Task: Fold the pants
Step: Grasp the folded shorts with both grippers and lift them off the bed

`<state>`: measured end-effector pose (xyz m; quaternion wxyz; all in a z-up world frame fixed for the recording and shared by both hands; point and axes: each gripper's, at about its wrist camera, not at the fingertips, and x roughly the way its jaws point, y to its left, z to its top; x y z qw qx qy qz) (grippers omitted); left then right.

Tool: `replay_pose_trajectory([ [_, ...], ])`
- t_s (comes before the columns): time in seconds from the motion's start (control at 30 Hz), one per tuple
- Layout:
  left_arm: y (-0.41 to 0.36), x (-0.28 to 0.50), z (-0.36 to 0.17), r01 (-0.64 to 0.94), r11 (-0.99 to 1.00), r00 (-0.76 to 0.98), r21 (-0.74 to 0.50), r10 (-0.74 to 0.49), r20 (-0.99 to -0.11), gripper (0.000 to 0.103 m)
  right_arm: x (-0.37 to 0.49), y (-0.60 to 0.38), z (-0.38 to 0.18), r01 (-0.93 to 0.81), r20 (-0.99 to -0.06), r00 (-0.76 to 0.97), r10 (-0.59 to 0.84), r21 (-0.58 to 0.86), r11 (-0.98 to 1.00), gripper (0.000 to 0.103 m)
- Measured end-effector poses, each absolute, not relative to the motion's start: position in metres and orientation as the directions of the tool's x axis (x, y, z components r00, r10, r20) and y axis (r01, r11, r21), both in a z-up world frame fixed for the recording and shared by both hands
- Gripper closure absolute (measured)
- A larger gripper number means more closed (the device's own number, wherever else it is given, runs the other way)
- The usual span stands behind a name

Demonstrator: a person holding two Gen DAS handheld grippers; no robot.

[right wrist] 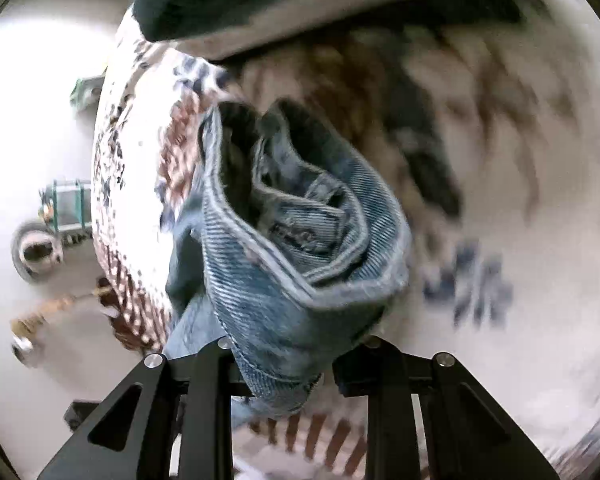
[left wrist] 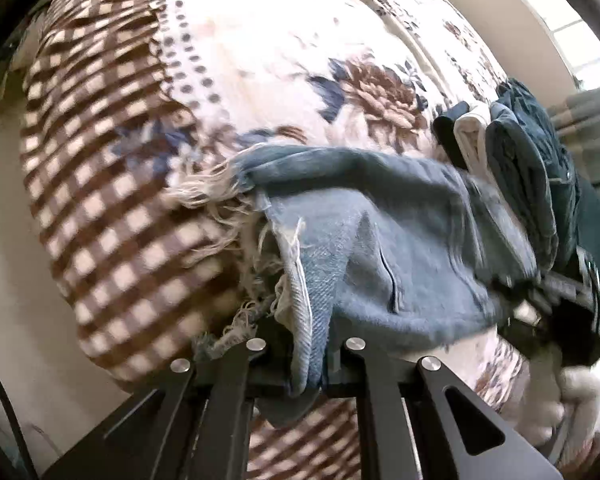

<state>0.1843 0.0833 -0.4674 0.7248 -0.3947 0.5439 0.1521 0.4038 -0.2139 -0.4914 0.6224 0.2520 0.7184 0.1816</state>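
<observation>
In your left wrist view the jeans (left wrist: 380,240) run from the left gripper (left wrist: 306,354) at bottom centre to the right gripper (left wrist: 548,304) at right, over the blanket (left wrist: 240,60). A clothes stack (left wrist: 512,152) sits at the upper right.

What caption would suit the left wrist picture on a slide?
Left gripper clamps the frayed hem of light blue denim pants above a floral and brown checked blanket.
</observation>
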Motion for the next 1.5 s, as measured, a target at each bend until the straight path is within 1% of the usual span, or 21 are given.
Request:
replay_pose_trajectory([
  [0.07,0.08,0.179,-0.491,-0.688,0.602,0.322,-0.404,-0.246,-0.914,0.092,0.386,-0.219,-0.508,0.152,-0.794,-0.135,0.593,0.574,0.804,0.074],
  [0.1,0.08,0.17,-0.504,-0.725,0.554,0.293,-0.409,-0.289,-0.911,0.089,0.379,-0.221,-0.521,0.169,-0.798,-0.162,0.581,0.557,0.813,0.065],
  [0.13,0.078,0.152,-0.511,-0.757,0.507,0.275,-0.413,-0.326,-0.904,0.082,0.375,-0.223,-0.534,0.189,-0.802,-0.198,0.563,0.532,0.825,0.06],
  [0.17,0.076,0.139,-0.518,-0.795,0.447,0.261,-0.41,-0.359,-0.896,0.078,0.374,-0.226,-0.542,0.206,-0.801,-0.225,0.555,0.517,0.83,0.049],
  [0.2,0.073,0.122,-0.517,-0.817,0.418,0.248,-0.398,-0.369,-0.896,0.066,0.371,-0.233,-0.548,0.227,-0.79,-0.243,0.563,0.518,0.825,0.043],
  [0.23,0.069,0.109,-0.516,-0.834,0.398,0.235,-0.382,-0.369,-0.899,0.041,0.369,-0.239,-0.548,0.234,-0.788,-0.242,0.566,0.519,0.822,0.034],
  [0.3,0.062,0.081,-0.506,-0.87,0.33,0.239,-0.366,-0.365,-0.9,0.012,0.368,-0.247,-0.541,0.215,-0.802,-0.232,0.55,0.509,0.833,0.03],
  [0.5,0.033,0.053,-0.5,-0.886,0.049,0.404,-0.461,-0.407,-0.819,0.012,0.367,-0.25,-0.53,0.2,-0.781,-0.223,0.584,0.549,0.811,0.03],
  [0.63,0.015,0.086,-0.525,-0.823,-0.14,0.554,-0.55,-0.413,-0.723,0.012,0.378,-0.261,-0.532,0.227,-0.758,-0.182,0.626,0.587,0.777,0.03],
  [0.87,0.035,0.113,-0.583,-0.786,-0.311,0.617,-0.535,-0.336,-0.711,0.015,0.394,-0.252,-0.563,0.237,-0.732,-0.225,0.643,0.599,0.765,0.03],
  [0.9,0.037,0.113,-0.585,-0.777,-0.324,0.627,-0.54,-0.321,-0.71,0.018,0.395,-0.252,-0.568,0.24,-0.731,-0.226,0.644,0.599,0.764,0.03],
  [0.93,0.04,0.114,-0.586,-0.775,-0.323,0.629,-0.543,-0.309,-0.713,0.033,0.396,-0.25,-0.571,0.246,-0.728,-0.223,0.648,0.602,0.76,0.03],
  [0.97,0.043,0.115,-0.586,-0.785,-0.305,0.617,-0.539,-0.302,-0.727,0.041,0.397,-0.249,-0.573,0.251,-0.723,-0.217,0.656,0.608,0.753,0.03],
  [1.0,0.045,0.116,-0.586,-0.784,-0.296,0.619,-0.546,-0.293,-0.729,0.059,0.397,-0.247,-0.575,0.253,-0.721,-0.211,0.66,0.612,0.749,0.031],
  [1.03,0.047,0.118,-0.582,-0.792,-0.266,0.61,-0.55,-0.285,-0.74,0.07,0.398,-0.245,-0.574,0.249,-0.723,-0.197,0.662,0.616,0.747,0.039],
  [1.13,0.049,0.127,-0.566,-0.818,-0.129,0.573,-0.561,-0.281,-0.77,0.077,0.396,-0.237,-0.568,0.217,-0.751,-0.143,0.645,0.612,0.761,0.062],
  [1.23,0.046,0.135,-0.54,-0.813,0.006,0.557,-0.582,-0.282,-0.781,0.078,0.386,-0.241,-0.556,0.232,-0.74,-0.112,0.663,0.629,0.742,0.071],
  [1.37,0.038,0.126,-0.533,-0.789,0.081,0.559,-0.609,-0.314,-0.767,0.078,0.37,-0.255,-0.544,0.252,-0.73,-0.115,0.673,0.634,0.731,0.072],
  [1.4,0.036,0.123,-0.539,-0.787,0.081,0.558,-0.612,-0.329,-0.762,0.078,0.366,-0.257,-0.547,0.252,-0.731,-0.126,0.67,0.63,0.735,0.07],
  [1.43,0.037,0.119,-0.547,-0.791,0.064,0.555,-0.608,-0.34,-0.759,0.075,0.365,-0.256,-0.553,0.252,-0.722,-0.148,0.675,0.633,0.732,0.063],
  [1.5,0.038,0.117,-0.561,-0.797,-0.004,0.565,-0.604,-0.357,-0.744,0.068,0.368,-0.256,-0.568,0.282,-0.708,-0.173,0.685,0.631,0.723,0.054],
])
